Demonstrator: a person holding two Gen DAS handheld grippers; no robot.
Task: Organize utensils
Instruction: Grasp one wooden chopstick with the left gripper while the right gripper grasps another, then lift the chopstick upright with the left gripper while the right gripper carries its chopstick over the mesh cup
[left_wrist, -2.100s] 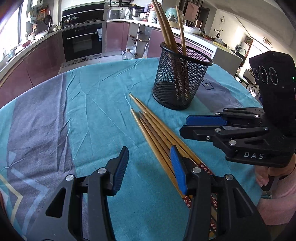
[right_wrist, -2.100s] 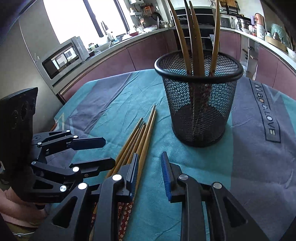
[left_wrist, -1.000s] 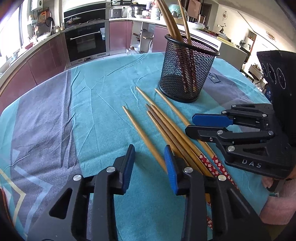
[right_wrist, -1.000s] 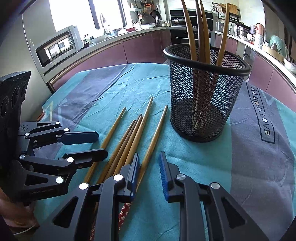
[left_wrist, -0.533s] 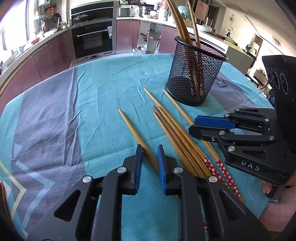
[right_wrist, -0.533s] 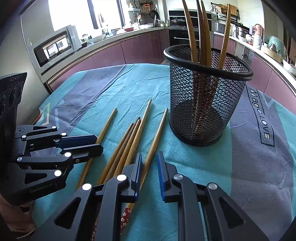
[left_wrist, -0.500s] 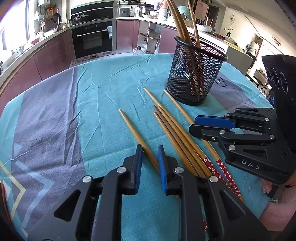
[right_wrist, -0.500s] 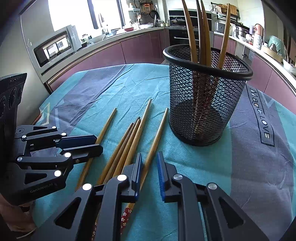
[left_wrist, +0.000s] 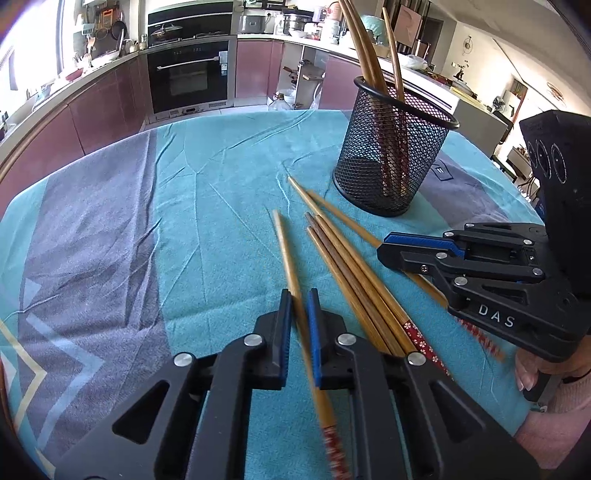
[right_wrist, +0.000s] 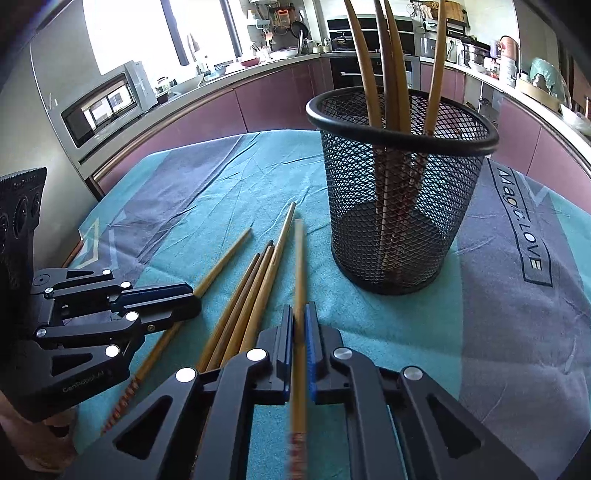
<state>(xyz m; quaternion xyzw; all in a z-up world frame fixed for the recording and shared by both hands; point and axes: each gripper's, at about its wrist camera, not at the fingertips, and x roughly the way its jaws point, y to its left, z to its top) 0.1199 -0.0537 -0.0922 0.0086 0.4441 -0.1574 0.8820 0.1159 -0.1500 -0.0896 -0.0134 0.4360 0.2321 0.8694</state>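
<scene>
Several wooden chopsticks lie loose on the teal and grey cloth, in front of a black mesh holder with more chopsticks standing in it. My left gripper is closing, and its blue pads press on a single chopstick left of the bundle. My right gripper is closing too. Its pads pinch another chopstick on the bundle's right side, which points toward the holder. Both held sticks look slightly blurred.
The tablecloth carries a grey band with lettering right of the holder. A person's hand holds the right gripper's handle near the table edge. Kitchen counters and an oven stand beyond the table.
Both grippers' jaws have closed from a wide gap down onto one chopstick each. The left chopstick has swung from a slant to point straight out between the pads.
</scene>
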